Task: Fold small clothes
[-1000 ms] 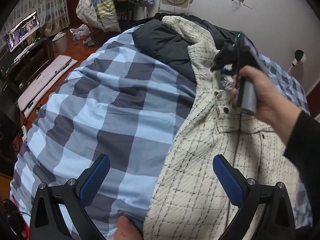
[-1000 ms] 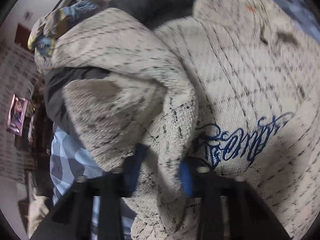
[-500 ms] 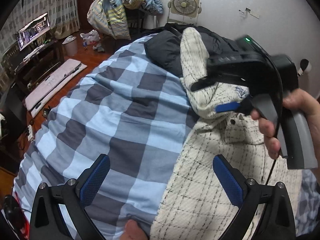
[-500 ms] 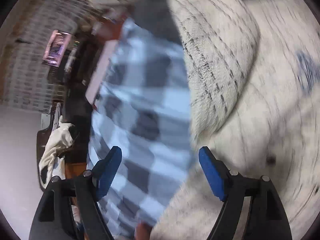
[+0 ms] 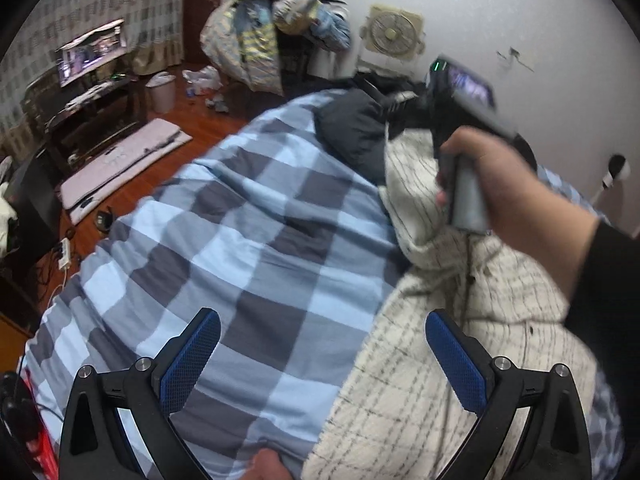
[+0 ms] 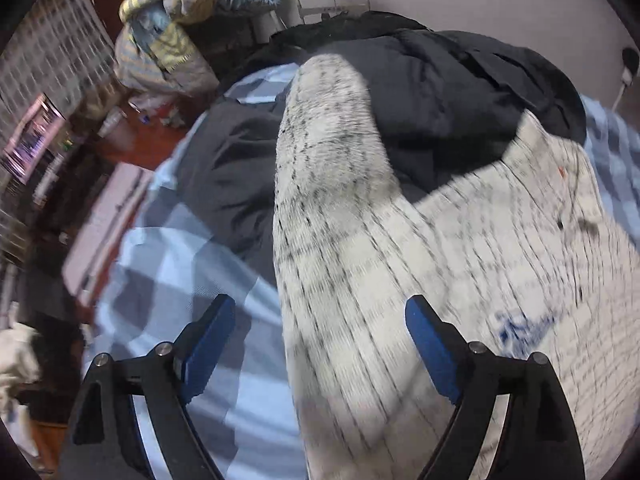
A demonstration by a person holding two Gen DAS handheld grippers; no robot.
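On my checked quilt: one cream plaid garment, one black jacket. Beyond it: one fan, one monitor.

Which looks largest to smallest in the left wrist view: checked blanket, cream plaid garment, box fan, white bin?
1. Checked blanket
2. Cream plaid garment
3. Box fan
4. White bin, close to the fan; both are far off, so their order is unsure.

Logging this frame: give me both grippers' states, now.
Left gripper: open, holding nothing.
Right gripper: open, straddling the cream garment, not gripping.
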